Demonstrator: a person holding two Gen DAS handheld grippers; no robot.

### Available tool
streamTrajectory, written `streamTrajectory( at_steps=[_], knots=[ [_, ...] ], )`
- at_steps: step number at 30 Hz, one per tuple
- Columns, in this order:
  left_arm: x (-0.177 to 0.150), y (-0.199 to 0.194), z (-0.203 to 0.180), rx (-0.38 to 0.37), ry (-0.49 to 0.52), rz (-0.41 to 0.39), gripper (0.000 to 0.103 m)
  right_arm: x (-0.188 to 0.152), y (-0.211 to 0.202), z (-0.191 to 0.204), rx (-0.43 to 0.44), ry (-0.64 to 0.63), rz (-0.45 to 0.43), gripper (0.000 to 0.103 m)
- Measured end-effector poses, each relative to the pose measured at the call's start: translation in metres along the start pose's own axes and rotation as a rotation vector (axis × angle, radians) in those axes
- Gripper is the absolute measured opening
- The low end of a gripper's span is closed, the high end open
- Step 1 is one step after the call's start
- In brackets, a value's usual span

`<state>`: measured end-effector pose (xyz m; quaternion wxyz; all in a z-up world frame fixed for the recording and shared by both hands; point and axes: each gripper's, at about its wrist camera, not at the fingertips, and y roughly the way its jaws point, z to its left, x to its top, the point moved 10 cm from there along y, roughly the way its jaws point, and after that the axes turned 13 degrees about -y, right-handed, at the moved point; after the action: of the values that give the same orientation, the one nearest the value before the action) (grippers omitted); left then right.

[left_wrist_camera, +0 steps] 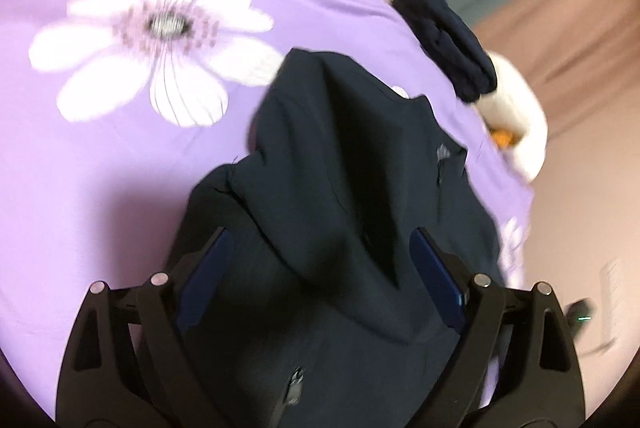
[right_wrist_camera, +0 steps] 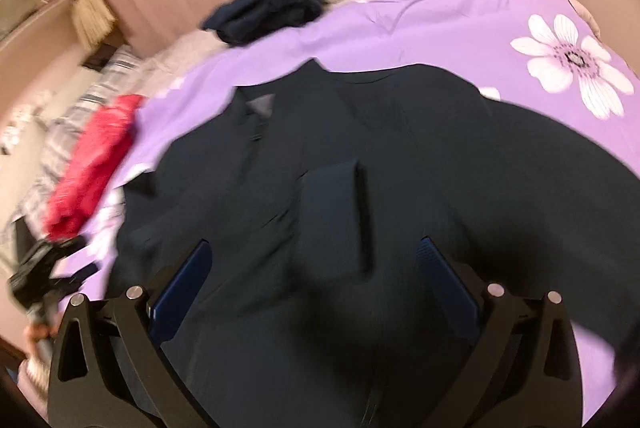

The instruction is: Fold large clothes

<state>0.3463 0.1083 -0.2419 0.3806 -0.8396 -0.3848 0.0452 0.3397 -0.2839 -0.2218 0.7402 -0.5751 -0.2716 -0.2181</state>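
Fingers: left gripper (left_wrist_camera: 322,268) and right gripper (right_wrist_camera: 316,280) both spread wide, apparently holding nothing, though blur hampers judgement.
Garment: dark jacket (right_wrist_camera: 360,156) rumpled on purple floral bed sheet (left_wrist_camera: 100,148).

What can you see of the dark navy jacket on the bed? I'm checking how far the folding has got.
The dark navy jacket of smooth, thin woven fabric lies on the purple floral bedsheet, not yet folded flat. In the left wrist view it bunches into a raised, creased ridge with a zip pull near the bottom edge. A small pale logo shows on its chest. Both views are blurred. The left tool and right tool both stand open over the cloth, fingers either side; whether they touch it is unclear.
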Motion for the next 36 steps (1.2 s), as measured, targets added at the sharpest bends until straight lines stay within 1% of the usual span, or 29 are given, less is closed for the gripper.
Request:
streamTrajectory(
  at_steps=[1, 2, 3, 4, 5, 6, 7, 8, 9, 12, 14, 16, 17, 18, 19, 20, 21, 22, 23, 24, 25, 26, 27, 29, 31, 32, 33, 35, 36],
  knots=[
    [0.002, 0.007, 0.004, -0.019, -0.048, 0.013, 0.090, 0.002, 0.017, -0.007, -0.017, 0.016, 0.036, 0.094],
    [0.004, 0.012, 0.009, -0.036, -0.085, 0.022, 0.090, 0.003, 0.023, -0.010, -0.011, 0.030, 0.049, 0.085],
    [0.007, 0.019, 0.010, -0.059, -0.123, 0.030, 0.089, 0.003, 0.034, -0.011, 0.028, 0.059, 0.064, 0.073],
    [0.007, 0.023, 0.011, -0.066, -0.138, 0.031, 0.089, 0.003, 0.038, -0.010, 0.049, 0.067, 0.069, 0.067],
    [0.008, 0.027, 0.011, -0.070, -0.154, 0.029, 0.086, 0.003, 0.042, -0.009, 0.065, 0.067, 0.073, 0.047],
    [0.010, 0.032, 0.012, -0.074, -0.175, 0.019, 0.077, 0.002, 0.045, -0.008, 0.068, 0.059, 0.079, 0.018],
    [0.014, 0.035, 0.010, -0.074, -0.189, 0.011, 0.072, 0.002, 0.044, -0.009, 0.053, 0.052, 0.079, 0.008],
    [0.019, 0.037, 0.012, -0.068, -0.208, -0.007, 0.065, 0.005, 0.040, -0.009, 0.052, 0.046, 0.064, 0.004],
    [0.024, 0.038, 0.012, -0.063, -0.215, -0.017, 0.061, 0.010, 0.029, -0.011, 0.050, 0.046, 0.025, 0.003],
    [0.037, 0.043, 0.014, -0.043, -0.229, -0.045, 0.051, 0.022, -0.007, -0.034, -0.015, 0.112, -0.083, 0.003],
    [0.038, 0.043, 0.014, -0.055, -0.232, -0.040, 0.051, 0.015, -0.025, -0.049, -0.068, 0.129, -0.120, 0.003],
    [0.037, 0.047, 0.018, 0.006, -0.188, -0.043, 0.053, -0.004, -0.015, -0.054, -0.110, 0.074, -0.032, 0.003],
    [0.035, 0.048, 0.020, 0.013, -0.182, -0.033, 0.053, -0.017, -0.009, -0.059, -0.132, 0.061, 0.018, 0.003],
    [0.033, 0.048, 0.023, 0.026, -0.174, -0.021, 0.058, -0.026, -0.005, -0.065, -0.147, 0.062, 0.055, 0.003],
    [0.032, 0.045, 0.024, 0.037, -0.161, -0.010, 0.061, -0.032, -0.005, -0.073, -0.150, 0.080, 0.068, 0.003],
    [0.030, 0.042, 0.025, 0.039, -0.149, 0.001, 0.070, -0.032, -0.012, -0.078, -0.143, 0.103, 0.045, 0.003],
    [0.027, 0.033, 0.025, 0.057, -0.109, 0.012, 0.081, -0.029, -0.019, -0.079, -0.145, 0.110, 0.027, 0.005],
    [0.026, 0.023, 0.025, 0.099, -0.052, 0.002, 0.083, -0.023, -0.030, -0.080, -0.153, 0.106, -0.006, 0.006],
    [0.026, 0.016, 0.026, 0.127, -0.007, -0.010, 0.083, -0.013, -0.041, -0.074, -0.155, 0.068, -0.047, 0.010],
    [0.026, 0.005, 0.024, 0.152, 0.056, -0.026, 0.083, -0.007, -0.044, -0.069, -0.151, 0.045, -0.061, 0.020],
    [0.028, -0.002, 0.023, 0.166, 0.087, -0.039, 0.083, 0.002, -0.049, -0.055, -0.127, -0.005, -0.079, 0.025],
    [0.032, -0.007, 0.019, 0.180, 0.116, -0.056, 0.083, 0.005, -0.048, -0.047, -0.110, -0.030, -0.078, 0.033],
    [0.037, -0.011, 0.010, 0.190, 0.157, -0.080, 0.082, 0.010, -0.042, -0.032, -0.087, -0.068, -0.066, 0.039],
    [0.041, -0.009, -0.009, 0.195, 0.219, -0.102, 0.080, 0.020, -0.027, -0.002, -0.060, -0.146, -0.048, 0.039],
    [0.036, 0.005, -0.036, 0.195, 0.307, -0.097, 0.073, 0.028, -0.010, 0.025, -0.048, -0.208, -0.026, 0.039],
    [0.032, 0.014, -0.045, 0.204, 0.346, -0.088, 0.066, 0.031, 0.000, 0.038, -0.039, -0.239, -0.012, 0.039],
    [0.025, 0.028, -0.055, 0.226, 0.392, -0.072, 0.055, 0.031, 0.010, 0.048, -0.042, -0.265, 0.002, 0.039],
    [0.013, 0.045, -0.065, 0.261, 0.464, -0.055, 0.051, 0.029, 0.031, 0.062, -0.048, -0.308, 0.041, 0.039],
    [0.004, 0.057, -0.067, 0.287, 0.517, -0.049, 0.051, 0.026, 0.042, 0.070, -0.048, -0.336, 0.069, 0.039]
  ],
)
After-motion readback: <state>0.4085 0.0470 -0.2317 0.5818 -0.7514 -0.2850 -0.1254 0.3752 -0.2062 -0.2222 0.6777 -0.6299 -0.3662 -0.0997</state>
